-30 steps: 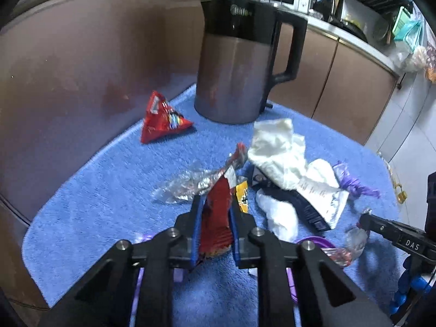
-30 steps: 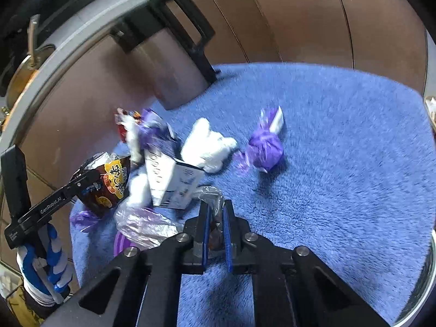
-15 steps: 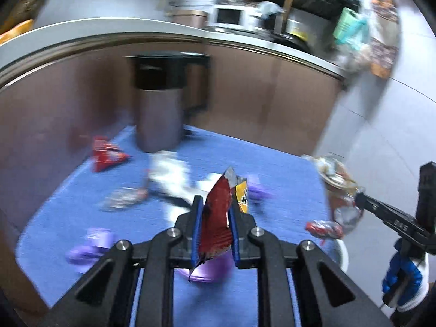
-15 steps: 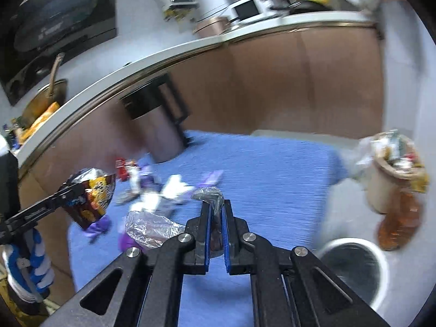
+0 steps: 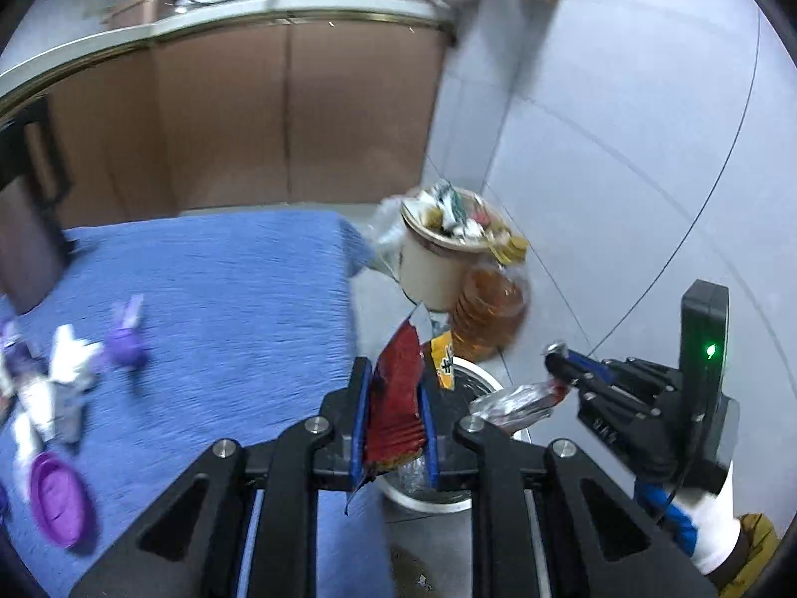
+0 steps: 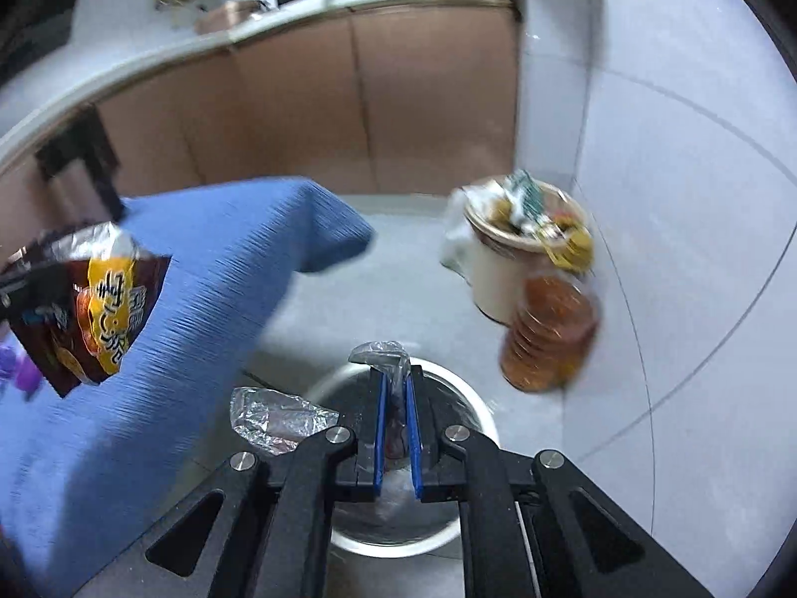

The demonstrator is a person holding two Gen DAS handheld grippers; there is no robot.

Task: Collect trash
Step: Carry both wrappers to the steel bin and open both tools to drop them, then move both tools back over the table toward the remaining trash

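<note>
My left gripper is shut on a red and yellow snack bag, which it holds over the near rim of a round steel bin on the floor. The right wrist view shows that same bag hanging at the far left. In that view my right gripper is shut on a crumpled clear foil wrapper, straight above the steel bin. From the left wrist view, the right gripper comes in from the right with the wrapper dangling over the bin.
An overfull cream bin and an amber bottle stand on the floor beyond the steel bin. The blue towel-covered table on the left holds a purple wrapper, white tissue and a purple lid. A dark kettle stands at its far left.
Both grippers have swung right, away from the trash pile on the table and out over the steel bin on the floor. Each still holds its piece of trash.
</note>
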